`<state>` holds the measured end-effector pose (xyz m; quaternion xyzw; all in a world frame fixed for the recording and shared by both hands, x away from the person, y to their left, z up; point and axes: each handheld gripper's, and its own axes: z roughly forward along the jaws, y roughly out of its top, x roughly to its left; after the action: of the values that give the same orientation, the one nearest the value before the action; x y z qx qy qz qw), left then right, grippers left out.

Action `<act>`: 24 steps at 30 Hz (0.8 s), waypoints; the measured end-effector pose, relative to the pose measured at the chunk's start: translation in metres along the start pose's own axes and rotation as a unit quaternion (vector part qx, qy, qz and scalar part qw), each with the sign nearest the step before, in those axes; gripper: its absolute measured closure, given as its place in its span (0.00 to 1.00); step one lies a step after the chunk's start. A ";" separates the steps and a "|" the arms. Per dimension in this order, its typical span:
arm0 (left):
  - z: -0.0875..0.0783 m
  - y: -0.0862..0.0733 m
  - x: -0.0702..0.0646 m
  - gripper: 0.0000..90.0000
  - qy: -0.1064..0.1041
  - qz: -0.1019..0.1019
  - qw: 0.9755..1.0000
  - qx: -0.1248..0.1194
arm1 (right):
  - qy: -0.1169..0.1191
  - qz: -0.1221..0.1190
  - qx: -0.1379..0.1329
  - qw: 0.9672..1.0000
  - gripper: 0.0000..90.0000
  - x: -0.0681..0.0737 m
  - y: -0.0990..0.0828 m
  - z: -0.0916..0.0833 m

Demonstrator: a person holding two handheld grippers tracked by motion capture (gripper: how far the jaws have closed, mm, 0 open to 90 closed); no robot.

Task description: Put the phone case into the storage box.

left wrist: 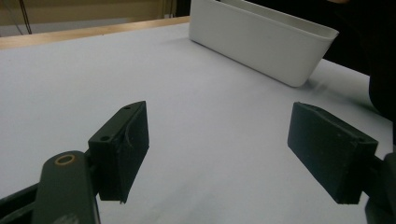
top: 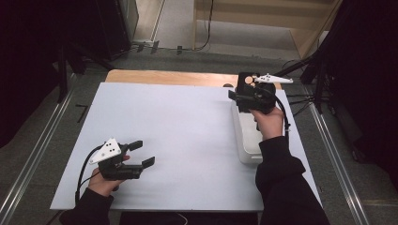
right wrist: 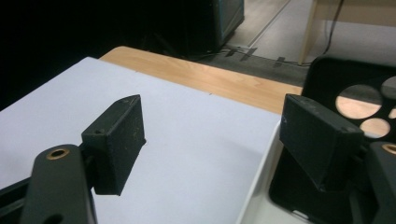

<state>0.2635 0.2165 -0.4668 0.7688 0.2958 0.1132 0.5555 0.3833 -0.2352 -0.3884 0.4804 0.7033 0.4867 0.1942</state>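
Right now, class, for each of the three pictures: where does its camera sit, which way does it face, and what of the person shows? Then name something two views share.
High view: above the person's side, facing forward and down on the white table; both forearms, left hand-held gripper and right hand-held gripper show.
Left gripper view: rides the left hand-held gripper, looks between its open jaws at the white bin.
Right gripper view: rides the right hand-held gripper, facing a black holed tray at the bin's end.
Shared: white bin, table.

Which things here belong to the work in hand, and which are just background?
In use:
- long white plastic bin
- black plastic holder with round holes
- right gripper, fingers open beside it

Background:
- left gripper, open over the pale blue mat
- wooden tabletop
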 end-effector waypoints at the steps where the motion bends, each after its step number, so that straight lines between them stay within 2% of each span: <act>1: 0.000 0.000 0.000 0.23 0.000 0.001 1.000 0.002 | 0.002 0.002 0.003 1.000 0.23 0.001 -0.001 -0.001; 4: 0.000 0.000 0.000 0.23 -0.001 0.004 1.000 0.002 | 0.005 -0.007 0.009 1.000 0.23 0.003 -0.004 -0.002; 8: 0.000 0.001 -0.001 0.23 -0.002 0.005 1.000 0.001 | 0.023 0.004 0.002 1.000 0.23 0.003 -0.010 -0.006; 13: -0.001 0.002 0.000 0.23 -0.002 0.004 1.000 -0.002 | 0.034 -0.013 -0.004 0.999 0.23 0.009 -0.015 -0.013; 17: -0.001 0.002 0.000 0.23 -0.002 0.003 1.000 -0.001 | 0.057 -0.011 -0.008 0.998 0.23 0.012 -0.019 -0.018; 20: -0.001 0.002 0.001 0.23 -0.003 0.002 1.000 -0.001 | 0.072 -0.005 0.001 0.997 0.23 0.015 -0.024 -0.020; 24: 0.000 0.003 0.000 0.23 -0.005 0.003 1.000 -0.002 | 0.070 -0.018 0.006 0.997 0.23 0.021 -0.030 -0.021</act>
<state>0.2642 0.2159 -0.4642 0.7692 0.2907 0.1113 0.5580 0.3432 -0.2299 -0.4014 0.4337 0.7265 0.5115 0.1498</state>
